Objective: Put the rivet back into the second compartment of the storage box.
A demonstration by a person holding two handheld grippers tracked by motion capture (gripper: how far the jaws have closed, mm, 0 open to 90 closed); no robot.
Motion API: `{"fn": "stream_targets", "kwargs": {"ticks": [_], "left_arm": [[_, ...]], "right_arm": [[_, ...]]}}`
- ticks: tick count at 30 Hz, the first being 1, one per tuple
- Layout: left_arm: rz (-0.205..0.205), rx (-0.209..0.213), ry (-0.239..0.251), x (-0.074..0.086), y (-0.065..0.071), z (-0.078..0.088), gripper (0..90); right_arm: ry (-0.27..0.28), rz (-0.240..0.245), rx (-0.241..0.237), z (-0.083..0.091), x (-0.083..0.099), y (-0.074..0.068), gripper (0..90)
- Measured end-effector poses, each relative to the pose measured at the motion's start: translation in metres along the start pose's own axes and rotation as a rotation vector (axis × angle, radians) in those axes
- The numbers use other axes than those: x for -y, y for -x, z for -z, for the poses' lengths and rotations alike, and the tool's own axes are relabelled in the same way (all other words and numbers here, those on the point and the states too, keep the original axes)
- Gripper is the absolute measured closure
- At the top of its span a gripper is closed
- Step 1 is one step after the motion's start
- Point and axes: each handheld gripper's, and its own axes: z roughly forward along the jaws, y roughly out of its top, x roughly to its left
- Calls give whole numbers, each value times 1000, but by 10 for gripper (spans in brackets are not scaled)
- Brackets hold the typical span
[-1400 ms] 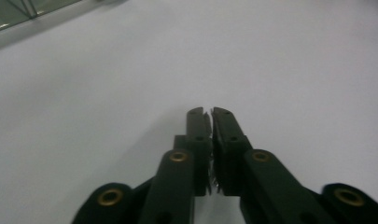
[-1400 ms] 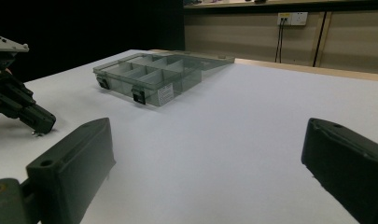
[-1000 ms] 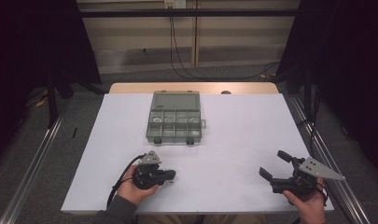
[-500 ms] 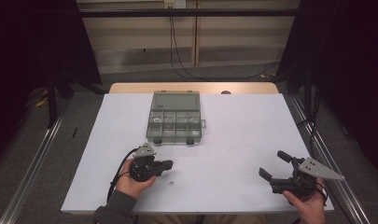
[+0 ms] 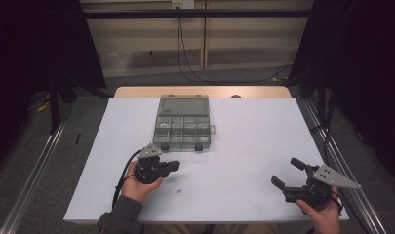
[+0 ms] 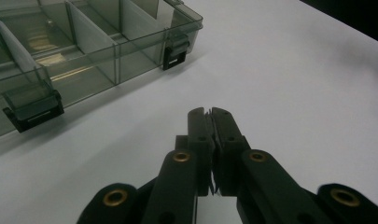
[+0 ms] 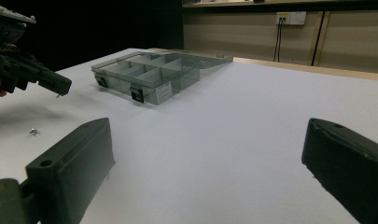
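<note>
A small screw (image 5: 179, 191) lies on the white desk (image 5: 244, 146), at four o'clock from the left tongs (image 5: 174, 165), whose jaws are closed on something thin, too small to make out. At twelve o'clock sits a clear compartment box (image 5: 182, 127), lid open. The right tongs (image 5: 288, 173) gape open, empty, well apart.

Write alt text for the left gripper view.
A hand-held gripper with its black jaws shut, a thin sliver pinched between them, points across a white table. A clear plastic organizer box with dividers and two dark latches lies open at upper left.
</note>
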Motion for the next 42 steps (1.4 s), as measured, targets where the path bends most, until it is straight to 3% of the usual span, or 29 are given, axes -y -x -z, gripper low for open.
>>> {"fn": "stream_targets", "kwargs": {"ticks": [9, 19, 28, 42], "left_arm": [[29, -21, 29, -10, -8, -2, 878], [33, -49, 32, -28, -15, -4, 877], [41, -80, 66, -45, -20, -4, 878], [50, -170, 78, -64, -35, -20, 878]], "right_arm": [[5, 0, -1, 1, 0, 0, 18], [6, 4, -3, 1, 0, 0, 17], [5, 2, -4, 1, 0, 0, 17], [9, -3, -5, 1, 0, 0, 17]]}}
